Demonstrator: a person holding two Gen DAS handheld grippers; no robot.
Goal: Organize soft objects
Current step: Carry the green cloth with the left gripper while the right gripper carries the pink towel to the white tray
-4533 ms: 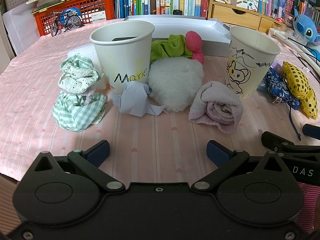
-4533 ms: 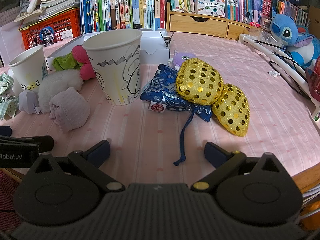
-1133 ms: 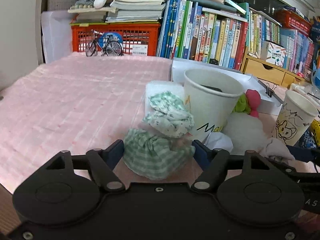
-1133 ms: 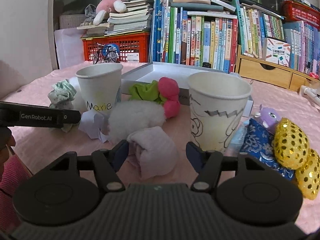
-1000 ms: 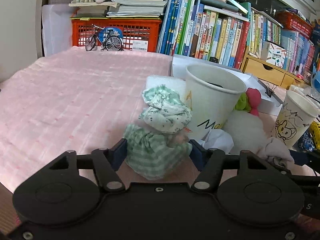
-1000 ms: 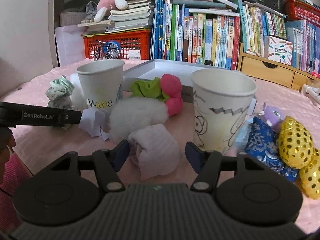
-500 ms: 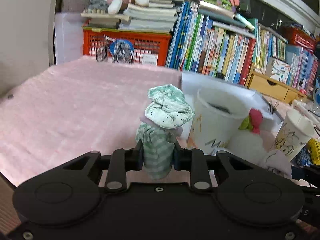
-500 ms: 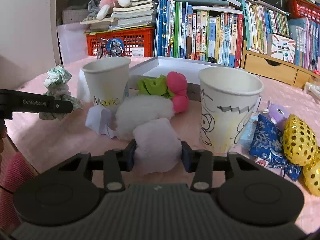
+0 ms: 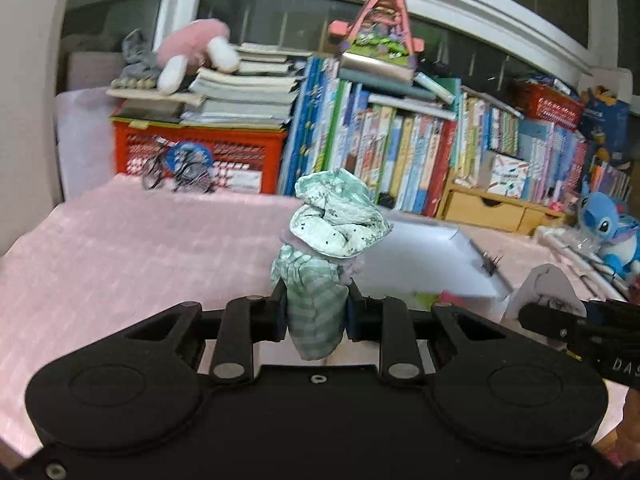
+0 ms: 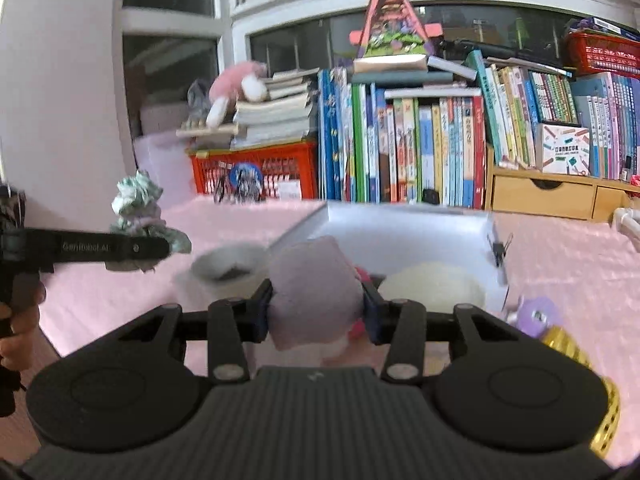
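Observation:
My left gripper (image 9: 315,315) is shut on a bundle of green checked and dotted cloths (image 9: 328,248) and holds it up above the pink table. The bundle also shows at the left of the right wrist view (image 10: 138,208). My right gripper (image 10: 318,308) is shut on a rolled lilac-pink cloth (image 10: 314,288), lifted above the table. Below it are the "Marie" paper cup (image 10: 230,266), a white fluffy pad (image 10: 432,284) and a bit of a pink soft toy (image 10: 362,274). A white open box (image 10: 400,232) lies behind.
A purple toy (image 10: 534,314) and a gold sequin pouch (image 10: 568,346) lie at the right. A red crate (image 9: 200,160), books (image 9: 380,152) and a wooden drawer unit (image 9: 488,208) line the back. A blue plush (image 9: 608,224) sits far right.
Both grippers closed on their cloths and lifted them off the table. The cups and the other soft things now lie lower in view.

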